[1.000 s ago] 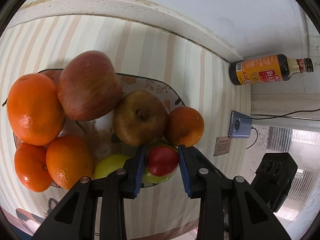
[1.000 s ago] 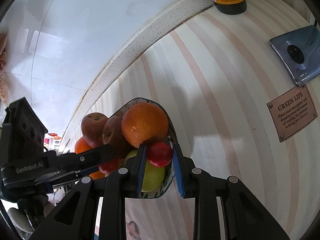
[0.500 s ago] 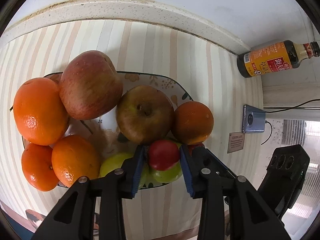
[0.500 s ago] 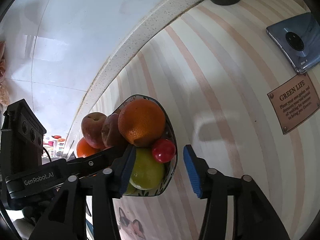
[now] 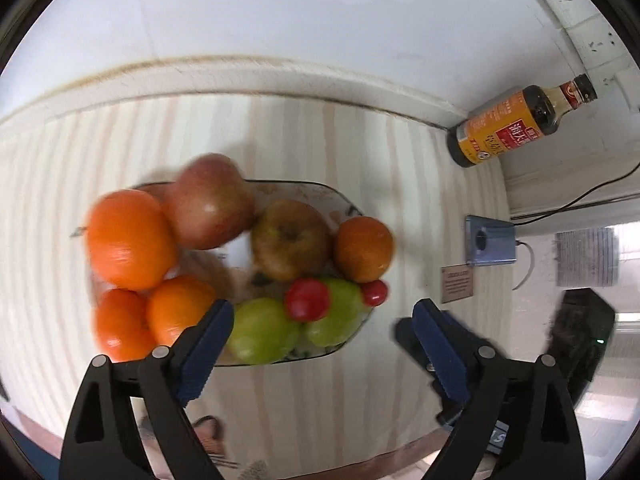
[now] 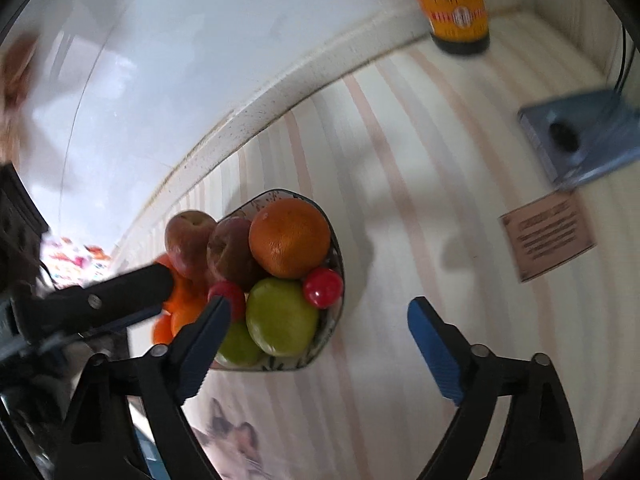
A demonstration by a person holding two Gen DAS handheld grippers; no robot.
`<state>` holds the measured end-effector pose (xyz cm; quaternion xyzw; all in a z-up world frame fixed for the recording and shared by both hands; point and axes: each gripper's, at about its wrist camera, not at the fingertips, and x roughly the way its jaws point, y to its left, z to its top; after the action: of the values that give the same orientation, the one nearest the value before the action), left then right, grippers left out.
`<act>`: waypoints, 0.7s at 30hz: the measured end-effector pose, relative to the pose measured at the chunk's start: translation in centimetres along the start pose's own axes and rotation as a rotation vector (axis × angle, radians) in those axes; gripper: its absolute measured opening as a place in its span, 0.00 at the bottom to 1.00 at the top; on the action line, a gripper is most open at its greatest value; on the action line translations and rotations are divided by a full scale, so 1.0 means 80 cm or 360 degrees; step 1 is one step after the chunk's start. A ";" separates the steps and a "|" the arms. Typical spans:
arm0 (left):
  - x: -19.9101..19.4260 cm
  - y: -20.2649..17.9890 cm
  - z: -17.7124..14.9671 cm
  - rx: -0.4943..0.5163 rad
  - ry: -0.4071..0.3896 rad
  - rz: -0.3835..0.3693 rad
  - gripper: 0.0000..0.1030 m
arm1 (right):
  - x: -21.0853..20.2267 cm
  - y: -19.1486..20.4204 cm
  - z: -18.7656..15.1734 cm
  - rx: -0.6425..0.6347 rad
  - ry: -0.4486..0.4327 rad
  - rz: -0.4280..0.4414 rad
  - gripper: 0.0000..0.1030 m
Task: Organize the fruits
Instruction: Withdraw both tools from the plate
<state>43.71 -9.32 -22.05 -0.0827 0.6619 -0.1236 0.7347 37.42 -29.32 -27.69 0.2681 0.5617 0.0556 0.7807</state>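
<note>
A patterned plate (image 5: 304,190) on the striped tablecloth holds several oranges, two apples, two green fruits and two small red fruits. One small red fruit (image 5: 307,300) lies on the green fruits (image 5: 264,330); the other (image 5: 374,293) sits at the plate's right rim. My left gripper (image 5: 323,322) is open and empty, drawn back above the plate's near edge. My right gripper (image 6: 318,318) is open and empty, to the right of the plate (image 6: 335,248), near the small red fruit (image 6: 322,287). The left gripper's arm shows in the right wrist view (image 6: 120,292).
A soy sauce bottle (image 5: 520,124) stands at the back right by the wall. A blue phone (image 5: 490,246) with a cable and a small brown card (image 5: 458,284) lie right of the plate. The table's front edge is just below the grippers.
Both grippers opened wide and pulled back from the plate. The left let go of its small red fruit, which now rests on the green fruits; the right released its own earlier.
</note>
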 end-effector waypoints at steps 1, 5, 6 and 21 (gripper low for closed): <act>-0.009 0.004 -0.006 0.0012 -0.0042 0.0053 0.89 | -0.007 0.005 -0.002 -0.0047 -0.0007 -0.0071 0.92; -0.034 0.014 -0.037 0.0065 -0.0174 0.0310 0.89 | -0.035 0.037 -0.019 -0.0298 -0.0086 -0.0361 0.95; -0.039 0.018 -0.046 0.0070 -0.0198 0.0359 0.89 | -0.041 0.043 -0.023 -0.0341 -0.0101 -0.0386 0.95; -0.130 0.033 -0.165 -0.0009 -0.0493 0.0511 0.89 | -0.141 0.111 -0.098 -0.0570 -0.0287 -0.0464 0.95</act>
<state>29.81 -3.20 -14.37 0.0036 0.5461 0.0110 0.8377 28.11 -23.40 -15.61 0.0455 0.5036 0.0169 0.8626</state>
